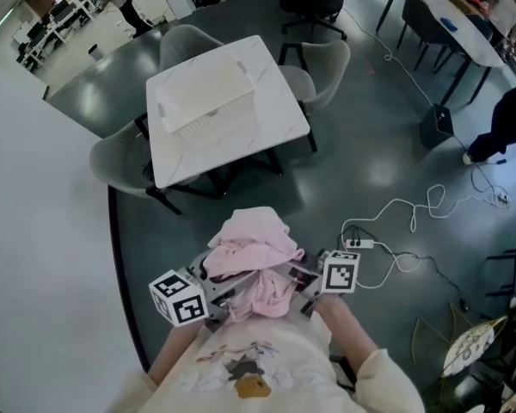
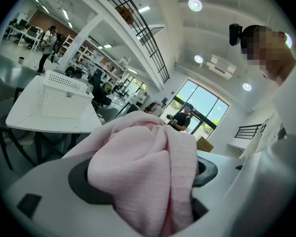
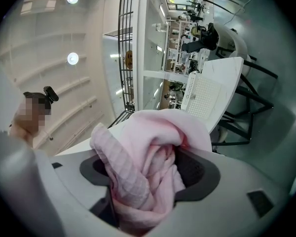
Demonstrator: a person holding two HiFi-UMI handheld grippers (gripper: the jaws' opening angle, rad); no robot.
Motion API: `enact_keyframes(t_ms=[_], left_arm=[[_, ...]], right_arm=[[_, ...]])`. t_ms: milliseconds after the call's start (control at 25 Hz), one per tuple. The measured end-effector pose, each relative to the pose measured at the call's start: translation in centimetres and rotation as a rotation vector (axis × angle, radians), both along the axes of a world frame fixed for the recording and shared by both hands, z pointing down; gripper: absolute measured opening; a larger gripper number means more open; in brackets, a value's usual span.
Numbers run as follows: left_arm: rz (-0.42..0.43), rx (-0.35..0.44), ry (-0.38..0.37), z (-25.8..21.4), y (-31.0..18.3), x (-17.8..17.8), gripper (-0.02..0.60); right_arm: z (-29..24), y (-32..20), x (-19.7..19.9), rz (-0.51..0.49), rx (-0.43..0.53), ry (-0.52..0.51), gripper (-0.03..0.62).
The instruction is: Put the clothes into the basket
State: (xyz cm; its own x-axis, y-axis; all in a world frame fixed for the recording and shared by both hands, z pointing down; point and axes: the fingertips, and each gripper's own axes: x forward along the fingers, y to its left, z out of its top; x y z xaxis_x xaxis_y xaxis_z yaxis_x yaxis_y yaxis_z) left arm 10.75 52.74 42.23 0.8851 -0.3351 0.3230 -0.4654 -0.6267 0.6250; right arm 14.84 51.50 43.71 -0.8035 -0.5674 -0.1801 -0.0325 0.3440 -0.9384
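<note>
A bunched pink garment (image 1: 252, 261) hangs in front of the person's chest, held between both grippers. The left gripper (image 1: 213, 292) is shut on its left side, and the pink garment (image 2: 143, 174) fills the space between its jaws. The right gripper (image 1: 303, 284) is shut on the other side, where the pink garment (image 3: 150, 167) bulges out over the jaws. A white perforated basket (image 1: 205, 101) stands on the white table (image 1: 279, 123) ahead, well apart from the cloth. The same basket (image 2: 64, 95) shows at the left in the left gripper view, and the basket (image 3: 201, 90) is seen tilted in the right gripper view.
Grey chairs (image 1: 120, 157) surround the table. A white power strip and cables (image 1: 396, 222) lie on the dark floor at the right. A white wall (image 1: 43, 256) runs along the left. A person (image 1: 507, 123) stands far right near long desks.
</note>
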Motion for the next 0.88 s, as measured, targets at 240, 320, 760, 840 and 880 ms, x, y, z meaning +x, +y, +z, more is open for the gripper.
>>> enact_keyframes(t_ms=[240, 320, 760, 840, 880], left_arm=[[-0.036, -0.002, 0.002, 0.0, -1.8, -0.5, 0.396], [-0.039, -0.008, 0.01, 0.1, -3.0, -1.0, 0.396], [0.034, 0.013, 0.043, -1.3, -11.9, -4.4, 0.396], [0.039, 0.013, 0.048, -1.6, -13.6, -5.2, 0.396], [0.041, 0.012, 0.054, -1.7, -14.5, -5.6, 0.396]], right_arm=[[-0.1, -2.0, -0.4, -0.029, -0.004, 0.008, 0.336], [-0.1, -3.2, -0.9, -0.03, -0.007, 0.006, 0.336], [-1.5, -11.7, -4.1, 0.047, 0.003, 0.043, 0.336], [-1.8, -13.5, -4.8, 0.053, 0.005, 0.051, 0.336], [-1.9, -14.4, -5.2, 0.054, 0.009, 0.056, 0.336]])
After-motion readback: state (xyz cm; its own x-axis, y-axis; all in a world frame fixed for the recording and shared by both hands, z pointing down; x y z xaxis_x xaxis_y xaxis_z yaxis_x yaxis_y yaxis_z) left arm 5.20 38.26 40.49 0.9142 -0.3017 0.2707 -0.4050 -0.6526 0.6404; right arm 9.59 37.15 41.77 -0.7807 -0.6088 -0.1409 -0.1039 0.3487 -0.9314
